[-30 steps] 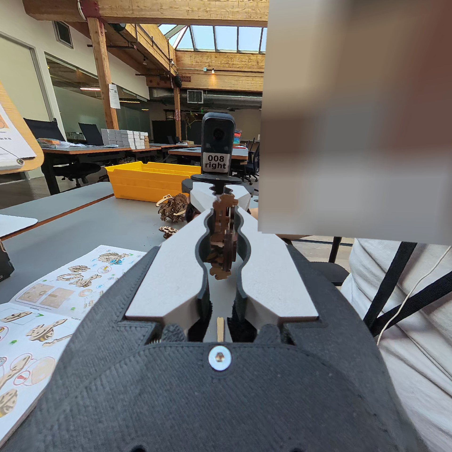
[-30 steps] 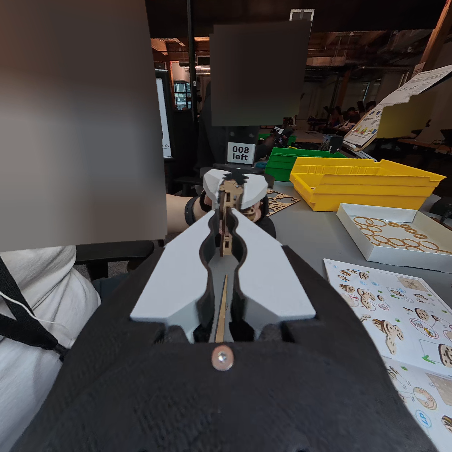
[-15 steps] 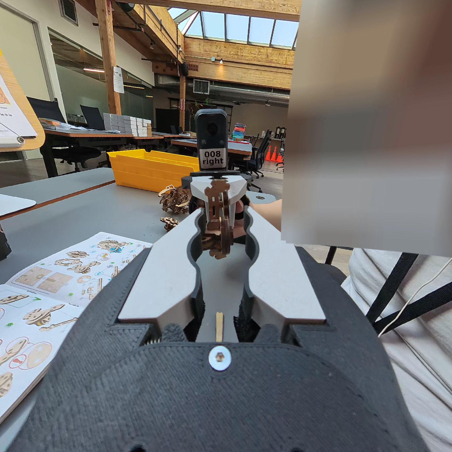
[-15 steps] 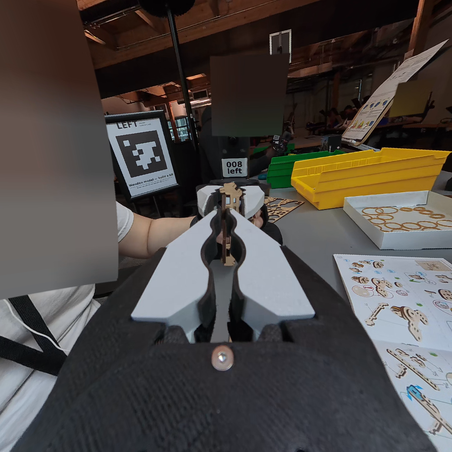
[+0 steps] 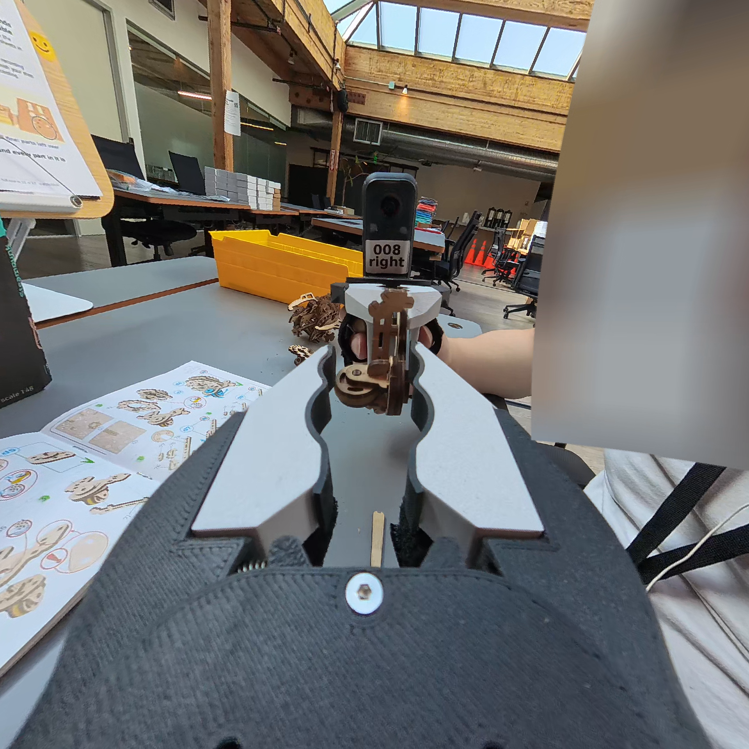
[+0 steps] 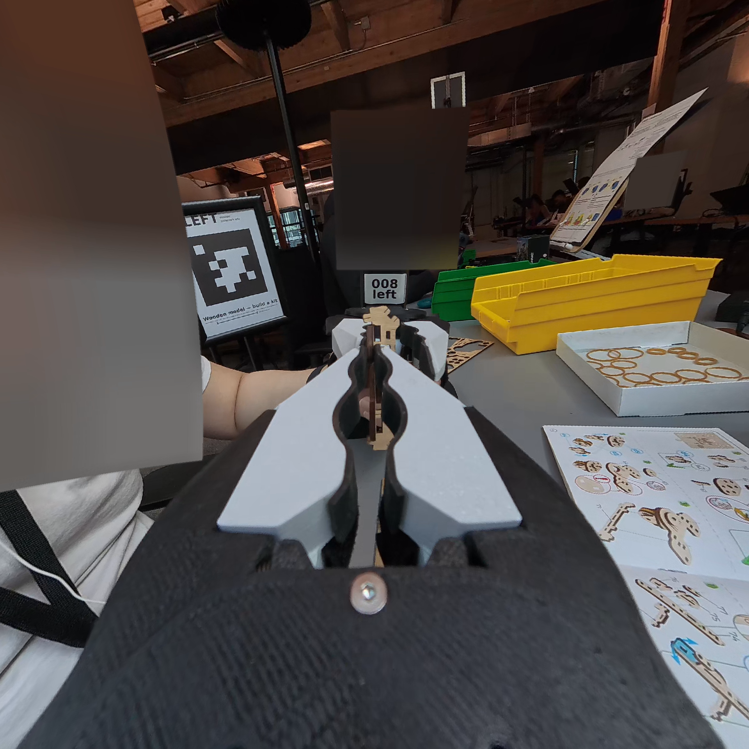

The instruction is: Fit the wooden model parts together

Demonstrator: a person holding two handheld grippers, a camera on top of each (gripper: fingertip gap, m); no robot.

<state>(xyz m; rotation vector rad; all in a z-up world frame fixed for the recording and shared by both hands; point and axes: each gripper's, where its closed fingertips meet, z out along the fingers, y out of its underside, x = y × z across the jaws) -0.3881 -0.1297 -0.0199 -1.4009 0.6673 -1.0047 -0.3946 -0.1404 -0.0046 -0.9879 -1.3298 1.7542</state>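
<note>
A small wooden model assembly [image 5: 385,348], flat laser-cut strips with a round disc at its lower end, is held upright above the grey table [image 5: 162,332]. My right gripper [image 6: 373,354] is shut on it, and the wooden assembly [image 6: 377,439] shows edge-on between the fingers. My left gripper [image 5: 375,358] is open, with its fingers on either side of the assembly's lower end and a clear gap to each. The two grippers face each other. The right gripper [image 5: 391,312] shows opposite in the left wrist view. The left gripper [image 6: 389,340] shows opposite in the right wrist view.
An open instruction booklet [image 5: 101,446] lies on the table and also shows in the right wrist view [image 6: 668,506]. Nearby are a pile of wooden parts [image 5: 316,318], yellow bins [image 5: 275,259] [image 6: 587,304], a green bin [image 6: 454,287], a white tray [image 6: 648,399] of wooden rings and a punched wooden sheet [image 6: 466,350]. The tips of both grippers are at nearly the same place.
My left gripper has opened and let go of the wooden assembly. The right gripper stays shut on it. Both grippers have tilted upward slightly.
</note>
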